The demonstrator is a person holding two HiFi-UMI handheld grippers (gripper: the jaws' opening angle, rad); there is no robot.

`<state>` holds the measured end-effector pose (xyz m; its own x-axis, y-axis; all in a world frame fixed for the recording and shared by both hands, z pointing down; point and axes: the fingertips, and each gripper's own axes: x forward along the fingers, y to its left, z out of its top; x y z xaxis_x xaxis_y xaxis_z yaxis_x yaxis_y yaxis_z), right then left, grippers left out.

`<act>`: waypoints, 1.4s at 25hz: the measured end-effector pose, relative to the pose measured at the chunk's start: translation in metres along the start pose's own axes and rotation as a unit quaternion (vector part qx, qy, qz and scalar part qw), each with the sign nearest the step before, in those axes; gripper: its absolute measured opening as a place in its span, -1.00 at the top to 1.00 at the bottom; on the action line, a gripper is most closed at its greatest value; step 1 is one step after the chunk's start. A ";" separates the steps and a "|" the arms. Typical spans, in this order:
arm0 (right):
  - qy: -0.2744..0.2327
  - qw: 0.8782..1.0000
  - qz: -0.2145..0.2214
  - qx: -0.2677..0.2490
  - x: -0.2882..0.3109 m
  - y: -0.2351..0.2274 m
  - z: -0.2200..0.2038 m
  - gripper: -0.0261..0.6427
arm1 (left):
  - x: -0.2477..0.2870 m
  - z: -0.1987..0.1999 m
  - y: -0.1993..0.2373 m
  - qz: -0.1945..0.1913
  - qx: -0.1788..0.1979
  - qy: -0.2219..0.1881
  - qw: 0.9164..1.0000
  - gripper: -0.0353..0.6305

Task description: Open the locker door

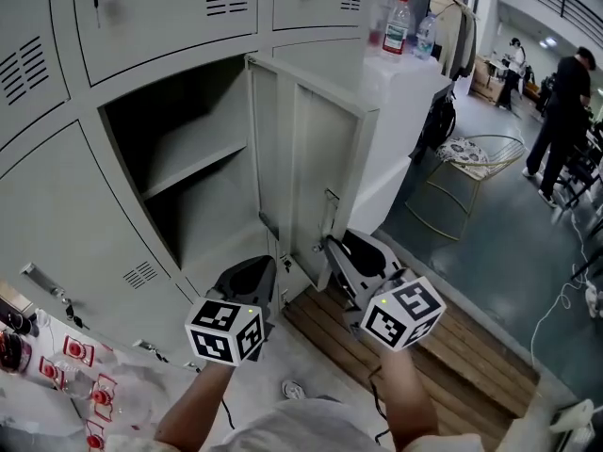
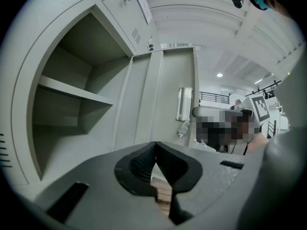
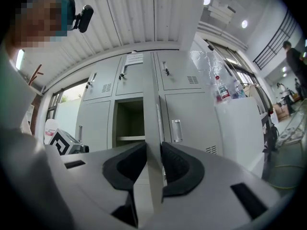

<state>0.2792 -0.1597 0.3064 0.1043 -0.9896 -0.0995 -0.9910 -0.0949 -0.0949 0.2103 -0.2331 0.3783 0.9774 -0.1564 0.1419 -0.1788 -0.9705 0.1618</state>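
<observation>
Forearms [image 1: 407, 398] sit lowest in head view, each ending in a gripper with a marker cube [image 1: 224, 330]. Right gripper [image 1: 337, 250] is clamped on the free edge of the door [image 1: 306, 158]. In right gripper view the edge [image 3: 149, 119] runs straight up between the two pads [image 3: 175, 164], both touching it. Left gripper [image 1: 254, 273] is just beside it, low in front of the locker [image 1: 179, 149], touching nothing. In left gripper view its jaws [image 2: 155, 150] are pinched together at the tips, with nothing between them.

Door is swung out, roughly square to the locker front, hinged on the opening's right side. Its inner face shows in left gripper view [image 2: 163, 95] with a latch plate [image 2: 183, 103] near the free edge. Locker interior is bare, with one shelf [image 1: 193, 166] across the middle. Neighbouring lockers are all closed.

Wooden pallet [image 1: 452, 347] lies on the floor below the door. White cabinet [image 1: 405, 111] stands right of the lockers, bottles [image 1: 399, 26] on top. Wire-frame chair [image 1: 476, 153] is further right, and a person [image 1: 565, 111] in dark clothes stands well off at the far right.
</observation>
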 end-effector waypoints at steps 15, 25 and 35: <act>-0.015 0.998 -0.055 0.016 -0.002 -0.076 0.004 0.65 | 0.034 0.003 -0.005 -0.024 0.004 0.002 1.000 0.88; -0.024 0.997 -0.072 0.017 0.005 -0.111 0.006 0.64 | 0.053 0.005 -0.001 -0.023 0.010 0.005 1.000 0.88; -0.021 0.993 -0.112 0.019 0.011 -0.133 0.007 0.63 | 0.059 0.004 0.003 -0.021 0.013 0.009 1.000 0.88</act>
<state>0.4130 -0.1571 0.3110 0.3261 -0.9386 -0.1129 -0.9385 -0.3072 -0.1575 0.2684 -0.2456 0.3829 0.9817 -0.1121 0.1540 -0.1344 -0.9805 0.1432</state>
